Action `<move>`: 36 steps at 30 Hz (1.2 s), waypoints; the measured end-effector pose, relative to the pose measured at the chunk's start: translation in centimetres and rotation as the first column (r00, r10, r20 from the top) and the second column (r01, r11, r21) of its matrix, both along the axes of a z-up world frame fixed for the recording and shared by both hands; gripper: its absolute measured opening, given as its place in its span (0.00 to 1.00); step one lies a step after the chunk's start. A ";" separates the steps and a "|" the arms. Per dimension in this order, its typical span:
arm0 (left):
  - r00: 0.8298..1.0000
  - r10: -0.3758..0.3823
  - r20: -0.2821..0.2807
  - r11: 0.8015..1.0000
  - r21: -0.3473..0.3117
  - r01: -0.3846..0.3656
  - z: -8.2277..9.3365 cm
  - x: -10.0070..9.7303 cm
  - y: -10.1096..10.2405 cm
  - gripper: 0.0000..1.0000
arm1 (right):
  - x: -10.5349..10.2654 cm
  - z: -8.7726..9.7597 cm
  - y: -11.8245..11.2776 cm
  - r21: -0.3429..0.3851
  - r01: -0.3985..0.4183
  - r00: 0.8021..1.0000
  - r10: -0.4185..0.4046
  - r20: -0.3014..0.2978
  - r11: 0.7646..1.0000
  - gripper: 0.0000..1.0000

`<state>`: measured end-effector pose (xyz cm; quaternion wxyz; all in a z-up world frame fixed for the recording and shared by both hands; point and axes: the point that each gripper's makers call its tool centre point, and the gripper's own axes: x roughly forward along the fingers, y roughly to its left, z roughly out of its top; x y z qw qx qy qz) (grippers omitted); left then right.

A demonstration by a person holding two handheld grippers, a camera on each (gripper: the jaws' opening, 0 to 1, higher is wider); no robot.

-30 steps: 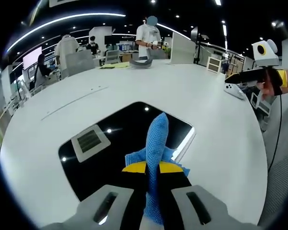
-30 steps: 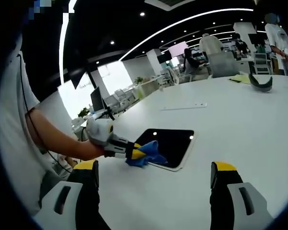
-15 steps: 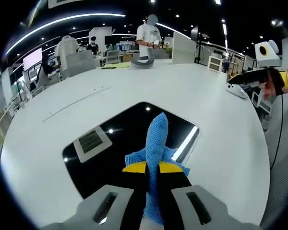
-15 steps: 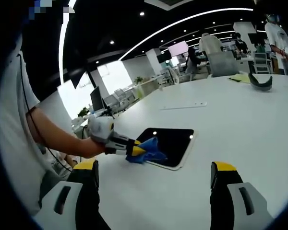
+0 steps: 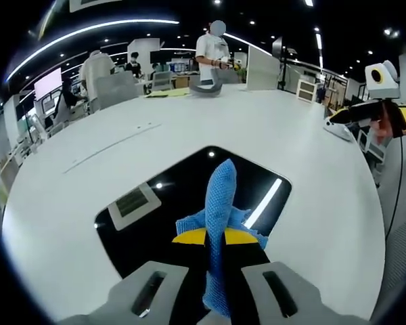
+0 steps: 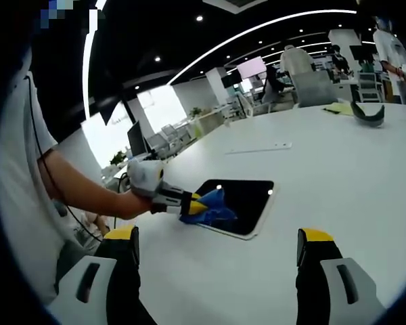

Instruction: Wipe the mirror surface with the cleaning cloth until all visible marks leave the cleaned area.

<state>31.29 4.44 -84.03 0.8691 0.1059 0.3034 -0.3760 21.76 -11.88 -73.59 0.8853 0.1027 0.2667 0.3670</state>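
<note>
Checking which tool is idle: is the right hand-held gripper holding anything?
No, the right hand-held gripper stands wide open over bare table, nothing between its jaws.

Blue cloth on mirror

The cloth lies on the mirror, which lies on the table.

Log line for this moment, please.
left gripper: shut on blue cloth | cloth on mirror | right gripper: open, idle
</note>
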 end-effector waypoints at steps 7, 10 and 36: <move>1.000 0.007 0.003 1.000 0.002 -0.007 0.0 0.7 0.3 0.04 | 0.1 0.0 -0.1 0.000 0.002 1.000 -0.002 -0.001 1.000 0.97; 1.000 0.009 0.003 1.000 0.000 -0.009 0.0 0.9 0.5 0.04 | 0.0 -0.1 -0.1 -0.003 0.001 1.000 -0.001 -0.002 1.000 0.97; 0.999 0.038 0.016 0.999 0.001 -0.038 0.1 3.4 1.5 0.04 | 0.3 -0.3 -0.1 -0.007 -0.001 1.000 0.001 -0.012 1.000 0.97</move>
